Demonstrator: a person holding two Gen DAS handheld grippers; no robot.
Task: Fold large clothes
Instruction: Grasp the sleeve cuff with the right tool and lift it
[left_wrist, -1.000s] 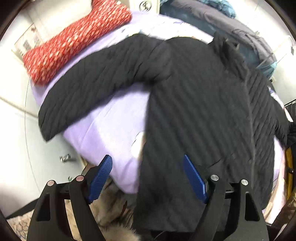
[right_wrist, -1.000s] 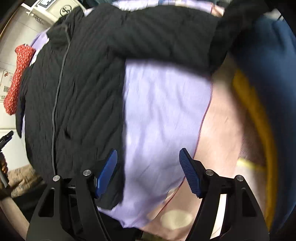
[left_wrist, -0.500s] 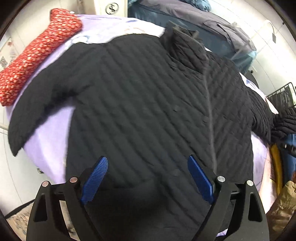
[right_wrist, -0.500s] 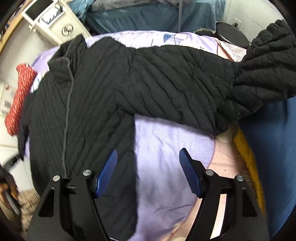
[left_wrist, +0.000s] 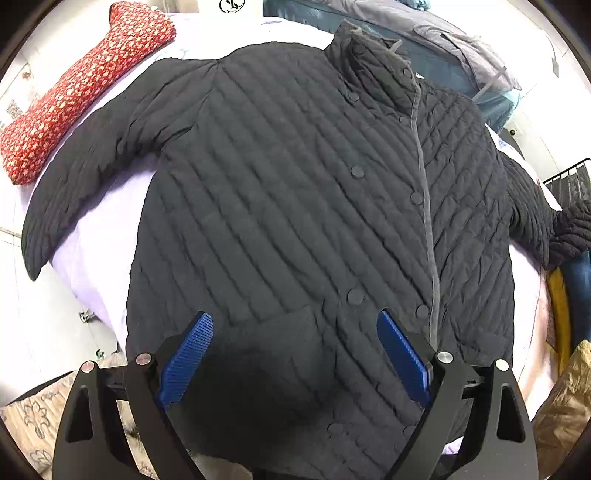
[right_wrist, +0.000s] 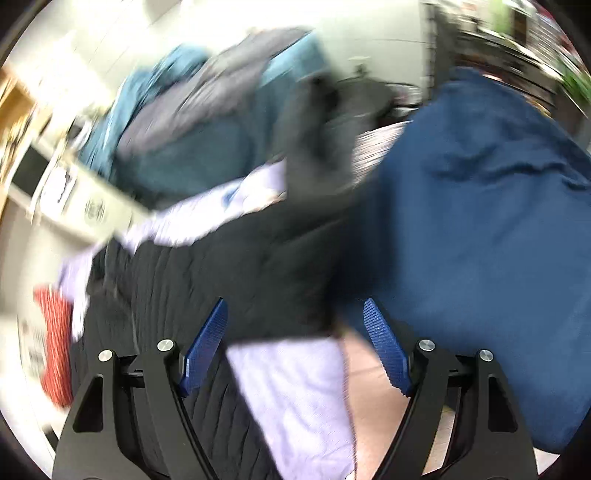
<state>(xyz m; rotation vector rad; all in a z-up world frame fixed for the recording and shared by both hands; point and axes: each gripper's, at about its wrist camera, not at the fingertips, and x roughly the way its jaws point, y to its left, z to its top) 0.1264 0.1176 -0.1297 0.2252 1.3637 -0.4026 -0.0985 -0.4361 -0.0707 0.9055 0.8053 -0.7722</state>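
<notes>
The black quilted jacket (left_wrist: 288, 206) lies front-up on the lavender bedsheet (left_wrist: 92, 258), its long axis running from the hem at the near bed edge up to the collar at the far end. Sleeves are spread out to both sides, the snap placket shut, diagonal stitching all over. The left gripper (left_wrist: 295, 350) hovers above the hem, jaws opening, gripping nothing. The right gripper (right_wrist: 295, 343), in a blurred view, is opening too, empty, over the sleeve (right_wrist: 258, 266).

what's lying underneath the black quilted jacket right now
A lilac sheet shows beneath the black quilted jacket, spread front-up. Whatever lies under the jacket's body is covered.
</notes>
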